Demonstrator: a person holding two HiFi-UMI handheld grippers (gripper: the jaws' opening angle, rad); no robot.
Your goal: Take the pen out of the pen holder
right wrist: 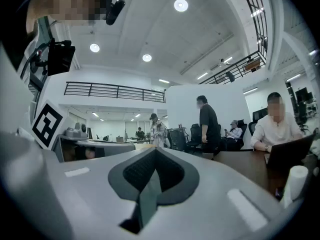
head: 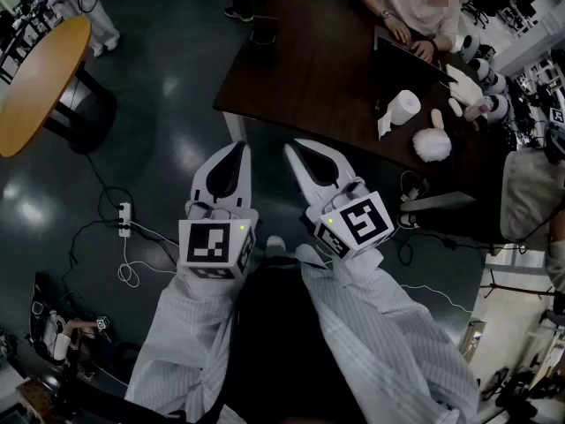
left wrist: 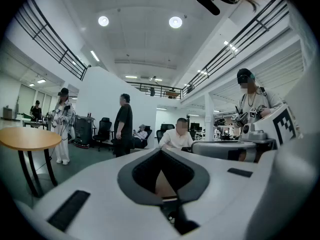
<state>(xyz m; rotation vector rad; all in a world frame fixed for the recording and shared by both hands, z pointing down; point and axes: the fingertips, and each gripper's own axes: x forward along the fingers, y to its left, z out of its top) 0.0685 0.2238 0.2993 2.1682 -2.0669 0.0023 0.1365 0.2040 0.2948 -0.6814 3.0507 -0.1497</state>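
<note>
No pen or pen holder can be made out in any view. Both grippers are held side by side in front of the person's body, above the dark floor, pointing toward a dark wooden table (head: 309,69). My left gripper (head: 240,150) has its white jaws closed tip to tip with nothing between them, as the left gripper view (left wrist: 161,151) also shows. My right gripper (head: 295,148) is likewise shut and empty, its tips meeting in the right gripper view (right wrist: 155,151). Both stop short of the table's near edge.
On the table are a laptop (head: 402,60) used by a seated person, a paper roll (head: 406,106) and a white fluffy object (head: 433,144). A round wooden table (head: 35,78) stands far left. A power strip (head: 124,219) with cables lies on the floor. Other people stand farther back.
</note>
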